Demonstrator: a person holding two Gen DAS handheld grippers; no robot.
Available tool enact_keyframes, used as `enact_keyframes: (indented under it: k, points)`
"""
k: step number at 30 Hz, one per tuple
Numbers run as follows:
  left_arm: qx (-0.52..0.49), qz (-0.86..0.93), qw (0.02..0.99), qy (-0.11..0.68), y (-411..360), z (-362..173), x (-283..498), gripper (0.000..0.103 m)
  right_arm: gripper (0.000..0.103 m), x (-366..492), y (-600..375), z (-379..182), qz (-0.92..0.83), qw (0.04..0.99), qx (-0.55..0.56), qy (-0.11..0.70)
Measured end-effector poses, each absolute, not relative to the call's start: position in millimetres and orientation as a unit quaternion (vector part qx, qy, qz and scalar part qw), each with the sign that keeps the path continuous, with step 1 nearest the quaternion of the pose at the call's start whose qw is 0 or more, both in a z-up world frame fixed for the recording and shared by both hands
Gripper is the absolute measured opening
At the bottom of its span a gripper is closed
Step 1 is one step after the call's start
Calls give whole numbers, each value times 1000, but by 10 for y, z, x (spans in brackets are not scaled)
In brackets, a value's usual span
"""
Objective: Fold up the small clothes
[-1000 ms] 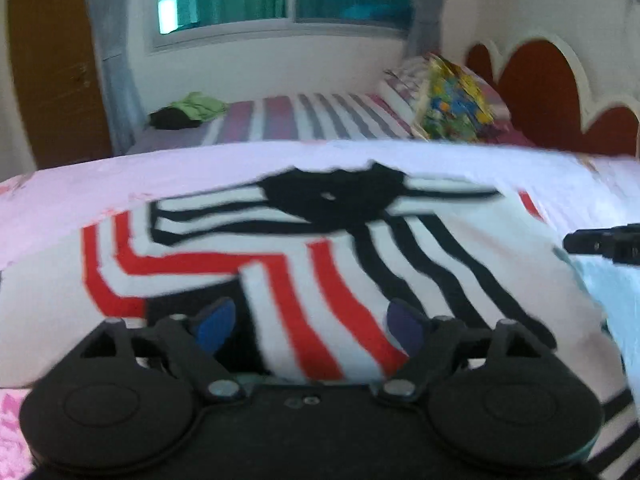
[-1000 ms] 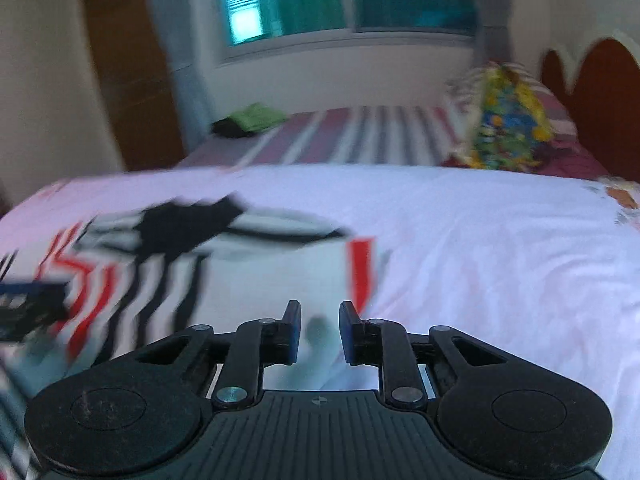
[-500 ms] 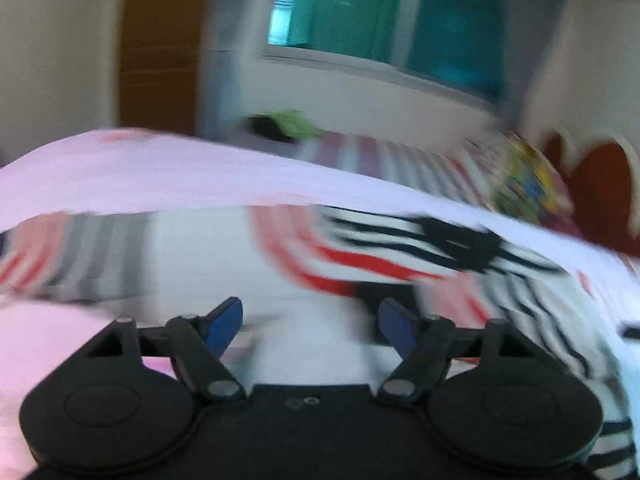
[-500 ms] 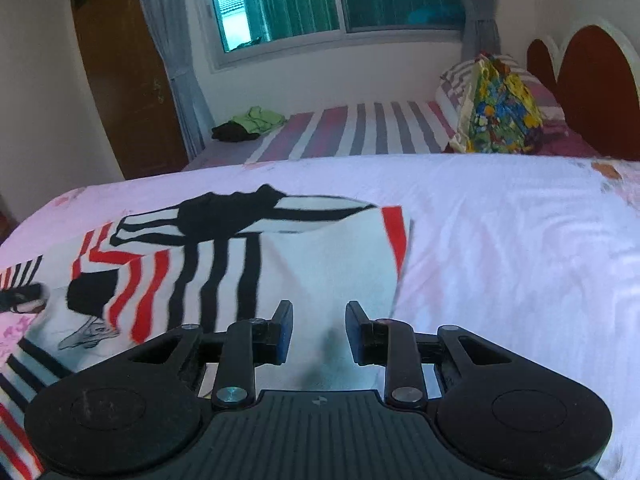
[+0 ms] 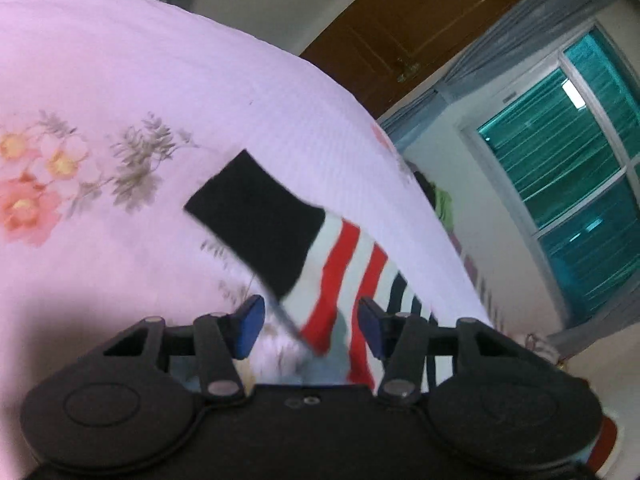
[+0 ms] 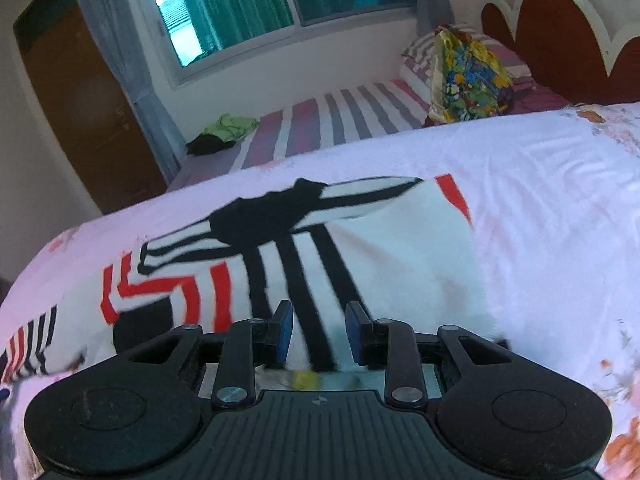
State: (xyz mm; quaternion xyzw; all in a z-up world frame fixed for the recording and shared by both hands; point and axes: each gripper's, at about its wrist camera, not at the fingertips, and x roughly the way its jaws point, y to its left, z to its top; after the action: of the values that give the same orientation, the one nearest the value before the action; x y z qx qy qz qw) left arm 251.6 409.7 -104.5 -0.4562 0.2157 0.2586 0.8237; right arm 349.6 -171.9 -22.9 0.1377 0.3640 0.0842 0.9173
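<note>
The left gripper (image 5: 310, 326) has its blue-padded jaws partly apart and they have just been closing; the sleeve end of the striped shirt (image 5: 340, 264) lies between them, yet the pads do not appear to press on it. That sleeve shows red and white stripes ending in a broad black cuff (image 5: 258, 222), which reaches out just beyond the fingertips onto the pink floral bedspread (image 5: 120, 92). The left view is strongly rolled and blurred, so whether the cloth touches either pad cannot be told. The right gripper (image 6: 318, 332) holds its jaws a little apart, narrower than the left, with nothing clamped; a black stripe of the shirt (image 6: 360, 248) runs on the bed straight between and below its fingers. From there the garment spreads forward and to the left: white cloth with black stripes fanning from a black collar patch, red angled stripes at the left, a red band at the far right edge. Its nearest hem is hidden under the gripper body. Beyond lie a striped bed (image 6: 340, 124) and a colourful pillow (image 6: 468, 76).
</note>
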Motion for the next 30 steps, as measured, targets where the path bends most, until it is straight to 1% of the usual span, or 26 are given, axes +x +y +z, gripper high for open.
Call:
enact_keyframes:
  k: [1, 3, 4, 5, 7, 10, 15, 18, 24, 26, 30]
  points:
    - [-457, 254, 825, 215, 4148, -1053, 2569, 46, 29, 3525, -1694, -230, 72, 917, 145, 365]
    - [-446, 252, 829, 222, 4231, -1064, 2654, 28, 29, 3568, -1673, -231, 47, 915, 159, 368]
    - [-440, 255, 828, 234, 4233, -1086, 2683, 10, 29, 3576, -1679, -227, 38, 914, 167, 368]
    - [-438, 252, 829, 240, 4265, -1102, 2720, 6, 29, 3573, -1686, -222, 33, 912, 177, 367]
    - [-426, 245, 837, 242, 4247, -1072, 2755, 5, 29, 3557, -1706, -212, 27, 910, 191, 368]
    - [-367, 215, 875, 231, 3992, -824, 2850, 4, 29, 3493, -1721, -183, 23, 912, 187, 365]
    - [-251, 103, 934, 234, 3090, -374, 3269, 4, 29, 3416, -1807, -168, 22, 913, 188, 361]
    - [-223, 47, 943, 241, 2511, -247, 3583, 4, 29, 3366, -1892, -146, 24, 914, 191, 357]
    - [-194, -42, 948, 248, 1422, -156, 4056, 4, 29, 3269, -2192, -116, 33, 912, 204, 354]
    - [-183, -68, 948, 251, 1061, -163, 4062, 4, 29, 3234, -2312, -121, 38, 910, 208, 356]
    - [-116, -107, 944, 289, 263, -346, 4166, 4, 29, 3162, -2585, -135, 44, 908, 219, 355]
